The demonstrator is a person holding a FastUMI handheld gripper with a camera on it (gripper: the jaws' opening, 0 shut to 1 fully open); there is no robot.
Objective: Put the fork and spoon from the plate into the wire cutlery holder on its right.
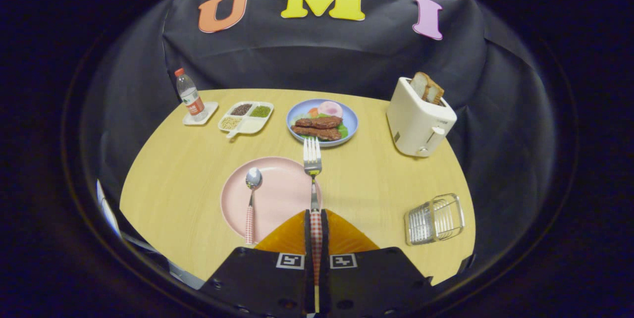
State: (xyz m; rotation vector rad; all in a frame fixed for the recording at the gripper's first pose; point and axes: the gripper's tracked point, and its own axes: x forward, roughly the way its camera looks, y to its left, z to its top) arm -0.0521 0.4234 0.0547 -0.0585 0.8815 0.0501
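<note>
The wire cutlery holder [435, 219] stands on the yellow table [173, 184], off to the right of the fingers, and nothing can be seen inside it. The pink plate [282, 194] just ahead of the fingers carries the spoon [251, 199], bowl pointing away, its checked handle reaching over the plate's near rim. Farther back, a blue plate [346, 120] holds meat and greens, a divided tray [246, 118] holds grains, and a toaster [418, 120] has bread slices in its slot. A bottle [189, 95] stands on a small tray at the far left.

The gripper [316, 219] is clamped on the fork [312, 164], both fingers pressing its red-checked handle between them. The fork's long axis runs straight ahead along the fingers, tines pointing away toward the blue plate.
</note>
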